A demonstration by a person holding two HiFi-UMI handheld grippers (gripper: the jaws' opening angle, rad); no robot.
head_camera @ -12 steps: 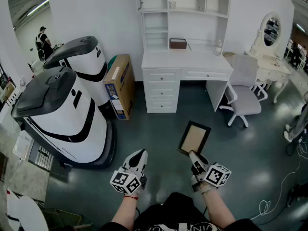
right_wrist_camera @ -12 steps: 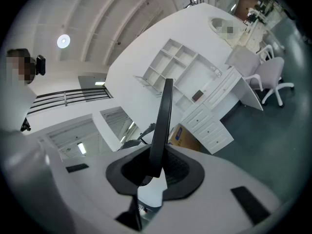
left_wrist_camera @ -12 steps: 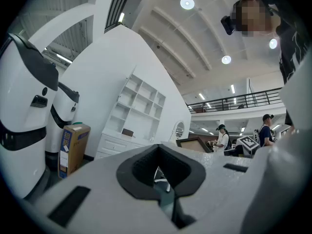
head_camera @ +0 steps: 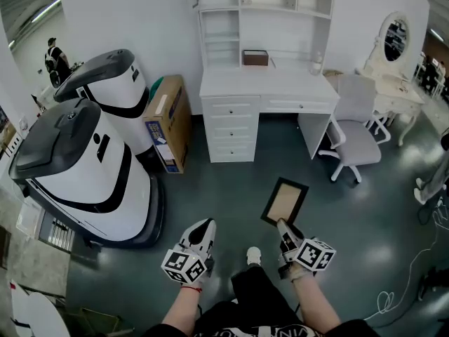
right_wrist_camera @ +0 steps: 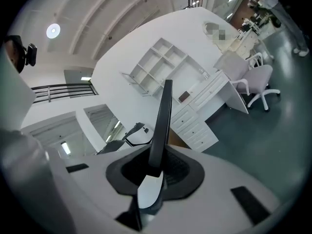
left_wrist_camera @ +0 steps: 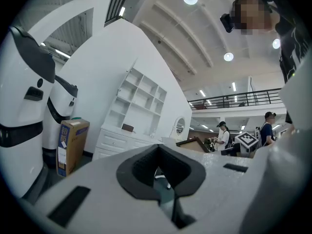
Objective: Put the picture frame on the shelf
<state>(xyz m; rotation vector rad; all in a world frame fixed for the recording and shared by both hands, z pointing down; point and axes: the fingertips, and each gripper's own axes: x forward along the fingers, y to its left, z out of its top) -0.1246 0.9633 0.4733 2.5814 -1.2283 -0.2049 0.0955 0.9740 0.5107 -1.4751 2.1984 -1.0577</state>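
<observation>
A dark-rimmed picture frame (head_camera: 284, 201) with a tan backing hangs over the floor, its near edge held in my right gripper (head_camera: 283, 228), which is shut on it. In the right gripper view the picture frame (right_wrist_camera: 163, 116) shows edge-on, rising from between the jaws of the right gripper (right_wrist_camera: 155, 167). My left gripper (head_camera: 204, 231) is level with the right one, to the left, and is shut and empty; in its own view the left gripper (left_wrist_camera: 161, 172) has nothing between the jaws. The white shelf (head_camera: 245, 5) stands on a white desk (head_camera: 266, 86) against the far wall.
Two large white-and-black machines (head_camera: 84, 167) fill the left side. A cardboard box (head_camera: 167, 121) leans beside the desk. A white swivel chair (head_camera: 354, 135) and a vanity with mirror (head_camera: 396, 41) are at the right. A brown box (head_camera: 255, 57) sits on the desk. A cable (head_camera: 400, 286) lies on the floor.
The desk and the machines have shifted slightly in the head view. A white shoe now shows between the grippers. Both grippers keep their places, and the frame is still held.
</observation>
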